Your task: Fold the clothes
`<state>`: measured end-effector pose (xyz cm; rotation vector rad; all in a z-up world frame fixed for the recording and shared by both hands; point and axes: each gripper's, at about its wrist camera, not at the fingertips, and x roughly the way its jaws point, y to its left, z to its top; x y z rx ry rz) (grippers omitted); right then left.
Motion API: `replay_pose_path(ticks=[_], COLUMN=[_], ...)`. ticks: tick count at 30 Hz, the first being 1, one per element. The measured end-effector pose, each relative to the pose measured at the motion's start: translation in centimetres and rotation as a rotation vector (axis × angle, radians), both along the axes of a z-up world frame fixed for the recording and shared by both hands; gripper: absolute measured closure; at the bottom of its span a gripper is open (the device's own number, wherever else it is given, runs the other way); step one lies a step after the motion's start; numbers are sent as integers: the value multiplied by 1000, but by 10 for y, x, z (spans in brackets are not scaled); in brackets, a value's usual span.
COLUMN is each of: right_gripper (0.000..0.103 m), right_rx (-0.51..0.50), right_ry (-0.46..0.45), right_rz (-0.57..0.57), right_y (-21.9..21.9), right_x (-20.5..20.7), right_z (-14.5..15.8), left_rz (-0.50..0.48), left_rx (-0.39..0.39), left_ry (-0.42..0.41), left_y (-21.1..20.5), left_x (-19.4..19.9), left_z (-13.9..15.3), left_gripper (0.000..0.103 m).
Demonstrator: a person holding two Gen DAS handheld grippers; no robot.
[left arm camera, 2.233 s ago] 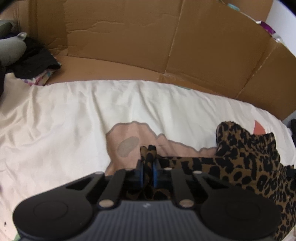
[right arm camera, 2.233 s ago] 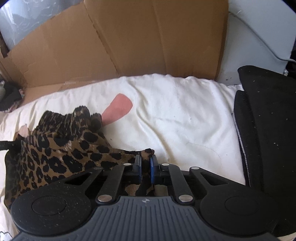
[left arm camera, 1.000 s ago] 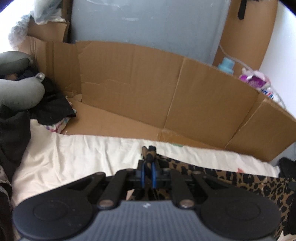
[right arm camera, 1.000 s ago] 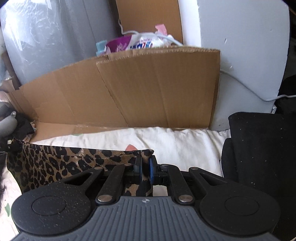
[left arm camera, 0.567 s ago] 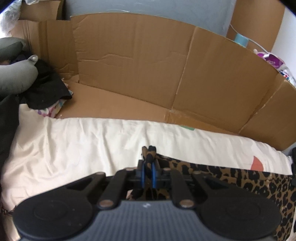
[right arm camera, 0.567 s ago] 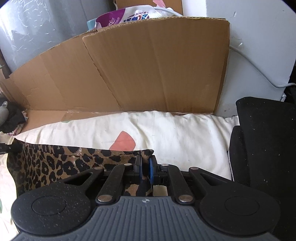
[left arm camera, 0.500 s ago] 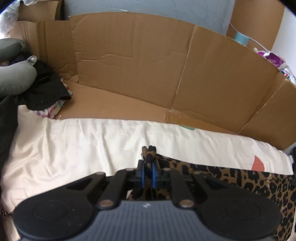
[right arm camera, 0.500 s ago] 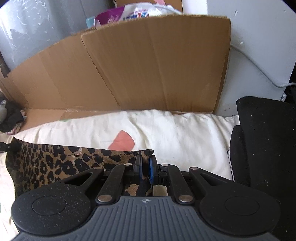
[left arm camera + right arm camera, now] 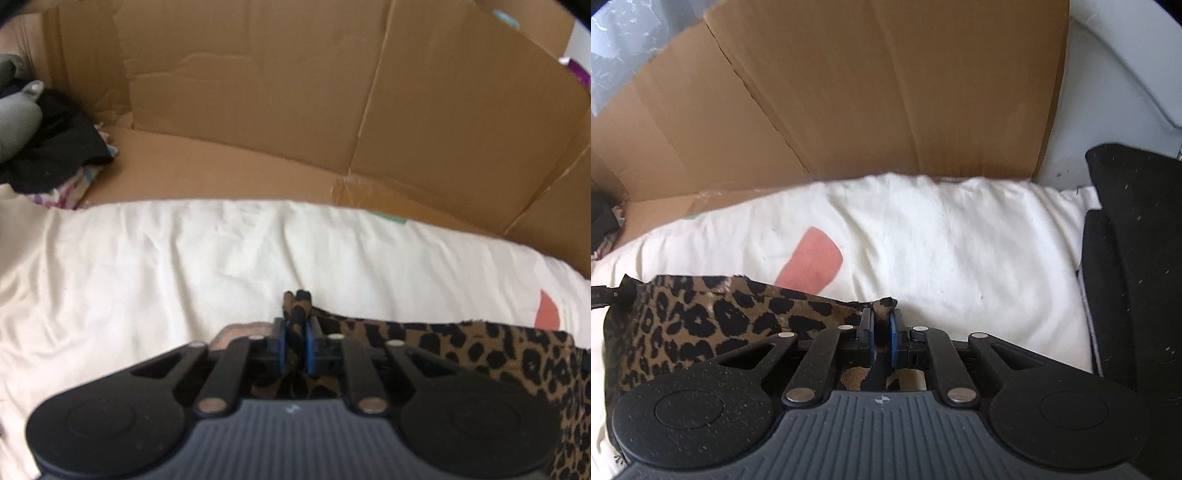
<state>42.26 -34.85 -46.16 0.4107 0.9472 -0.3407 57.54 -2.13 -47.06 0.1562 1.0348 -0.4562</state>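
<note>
A: Checking left tool (image 9: 295, 345): clamping one top corner of the leopard-print garment (image 9: 480, 350). Right tool (image 9: 882, 341): clamping the opposite corner.

B: Holding the edge taut between both tools, probably for squaring the cloth ahead of laying or creasing. Hanging just above the cream sheet (image 9: 960, 251), in front of the cardboard (image 9: 258, 92).

A: Noting limits: lower part of the garment hiding behind the tool bodies, so fold count not readable. Contact with the sheet also hard to confirm

You have no readable text, label or number in either view. Nothing legible on the cardboard (image 9: 258, 92).
</note>
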Motion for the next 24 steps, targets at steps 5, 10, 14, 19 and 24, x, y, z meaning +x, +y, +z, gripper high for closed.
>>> replay_pose_path(ticks=[5, 10, 14, 19, 24], right_gripper=[80, 70, 70, 70, 71], right_rx=[-4, -23, -1, 2, 0], right_ry=[-34, -94, -140, -152, -147], right_rz=[-13, -16, 46, 114, 169], right_y=[0, 5, 21, 43, 60], right_x=[-5, -14, -14, -7, 1], right_z=[10, 30, 38, 41, 39], left_rz=[21, 14, -31, -120, -178], left_rx=[13, -45, -77, -124, -141], left_ry=[-34, -33, -26, -15, -14], left_y=[2, 5, -4, -19, -36], left_x=[-3, -13, -30, -54, -70], left_z=[17, 36, 47, 55, 53], left_gripper=[72, 71, 71, 71, 73])
